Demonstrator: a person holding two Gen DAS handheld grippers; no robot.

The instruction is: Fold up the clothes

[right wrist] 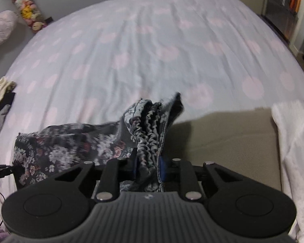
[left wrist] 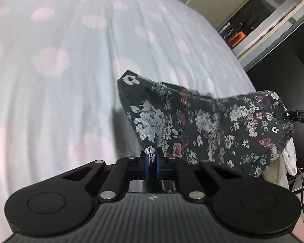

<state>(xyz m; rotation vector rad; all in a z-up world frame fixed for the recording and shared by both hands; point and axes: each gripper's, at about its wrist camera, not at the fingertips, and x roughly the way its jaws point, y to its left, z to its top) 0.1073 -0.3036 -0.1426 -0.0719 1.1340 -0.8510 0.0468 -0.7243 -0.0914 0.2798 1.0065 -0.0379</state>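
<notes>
Floral garment (left wrist: 202, 125) matt woven cloth; bedsheet (right wrist: 152, 50) soft creased cotton; gripper (left wrist: 151, 165) matt black plastic.

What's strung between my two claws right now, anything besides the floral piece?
Only the floral garment: the left claw pinches one end, the right claw its gathered elastic band, and it hangs between them above the bed. Both wrist views show it.

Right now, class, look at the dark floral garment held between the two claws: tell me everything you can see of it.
The floral garment is dark grey woven-looking cloth printed with white and pink flowers. One end shows a gathered elastic band. It hangs stretched above the bed, sagging in the middle. The left claw pinches one corner; the right claw clamps the bunched elastic end. Whether it touches the bed is unclear.
</notes>
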